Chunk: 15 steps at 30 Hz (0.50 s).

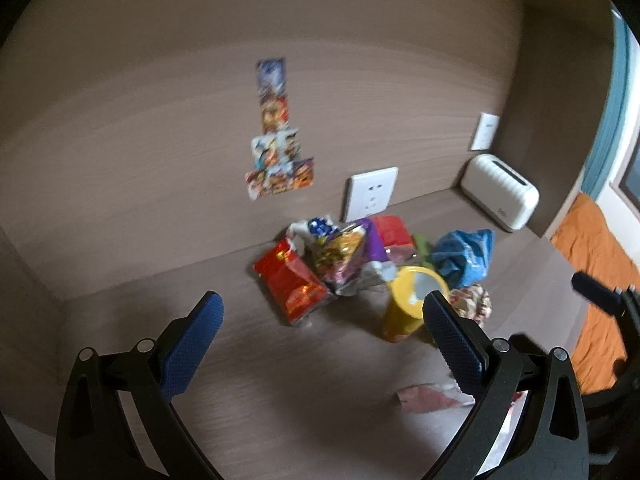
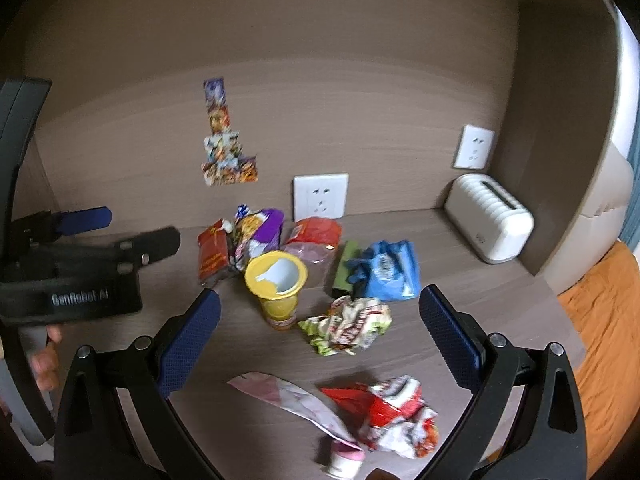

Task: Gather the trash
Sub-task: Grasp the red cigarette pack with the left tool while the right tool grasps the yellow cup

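Brown desk [image 1: 280,380] fills the left wrist view, where the left gripper [image 1: 322,322] gapes wide and empty, wrappers [image 1: 340,260] piled far ahead by the wall. From the right wrist, the right gripper [image 2: 320,316] also stands wide, a yellow cup [image 2: 277,286] and crumpled wrapper [image 2: 348,325] between its fingers, red wrapper [image 2: 394,412] nearer.

A bedroom corner in a home is shown: a brown wood-grain table [image 2: 460,248] is enclosed by matching wood panels at its back edge and right end, and a bed with a rumpled orange cover [image 2: 604,320] is seen just past the table's right edge. White wall sockets [image 2: 320,197] are set in the back panel just above the table's far edge, colourful stickers [image 2: 224,140] are stuck higher on the same panel, and a small white ribbed appliance [image 2: 490,222] is placed in the table's far right corner. Snack wrappers [image 2: 348,324] and a yellow cup [image 2: 277,280] are scattered over the table from its back edge towards the near edge.
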Each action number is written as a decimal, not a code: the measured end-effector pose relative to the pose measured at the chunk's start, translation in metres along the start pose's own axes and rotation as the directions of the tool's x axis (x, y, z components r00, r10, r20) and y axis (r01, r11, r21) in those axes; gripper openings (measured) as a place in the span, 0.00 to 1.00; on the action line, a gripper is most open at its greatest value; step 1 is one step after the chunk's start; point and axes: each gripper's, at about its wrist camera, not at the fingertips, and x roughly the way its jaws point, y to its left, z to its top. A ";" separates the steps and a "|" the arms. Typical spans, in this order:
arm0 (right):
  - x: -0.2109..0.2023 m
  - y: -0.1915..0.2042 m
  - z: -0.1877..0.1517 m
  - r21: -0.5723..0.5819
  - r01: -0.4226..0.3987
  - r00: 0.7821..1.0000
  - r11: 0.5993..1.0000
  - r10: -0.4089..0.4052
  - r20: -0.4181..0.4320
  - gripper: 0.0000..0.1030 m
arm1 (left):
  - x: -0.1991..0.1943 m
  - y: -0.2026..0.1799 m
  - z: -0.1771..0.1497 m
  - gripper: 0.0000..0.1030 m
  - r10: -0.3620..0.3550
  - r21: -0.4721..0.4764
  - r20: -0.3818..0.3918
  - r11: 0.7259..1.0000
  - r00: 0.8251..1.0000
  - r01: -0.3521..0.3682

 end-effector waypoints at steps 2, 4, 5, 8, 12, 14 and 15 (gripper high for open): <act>0.015 0.006 0.000 -0.005 -0.003 1.000 1.000 0.003 -0.012 0.96 | 0.015 0.008 0.001 0.95 0.019 -0.017 -0.014 1.000 1.000 -0.019; 0.033 0.014 -0.001 -0.018 0.001 1.000 1.000 -0.001 -0.020 0.96 | 0.033 0.014 0.001 0.95 0.039 -0.021 -0.034 0.999 0.999 -0.040; 0.042 0.017 -0.002 -0.027 0.005 1.000 1.000 -0.005 -0.028 0.96 | 0.043 0.017 0.002 0.95 0.047 -0.024 -0.046 0.999 0.998 -0.049; 0.066 0.028 -0.005 -0.055 0.010 0.999 0.998 -0.013 -0.050 0.96 | 0.072 0.025 0.006 0.95 0.050 -0.032 -0.083 0.998 0.995 -0.053; 0.097 0.037 -0.006 -0.086 0.027 0.996 0.996 -0.034 -0.080 0.96 | 0.107 0.031 0.009 0.95 0.055 -0.025 -0.115 0.998 0.992 -0.058; 0.107 0.038 -0.006 -0.089 0.036 0.996 0.995 -0.043 -0.082 0.96 | 0.124 0.034 0.008 0.96 0.039 -0.041 -0.143 0.998 0.989 -0.046; 0.110 0.038 -0.006 -0.089 0.042 0.995 0.995 -0.049 -0.081 0.96 | 0.132 0.036 0.008 0.96 0.044 -0.050 -0.156 0.997 0.987 -0.052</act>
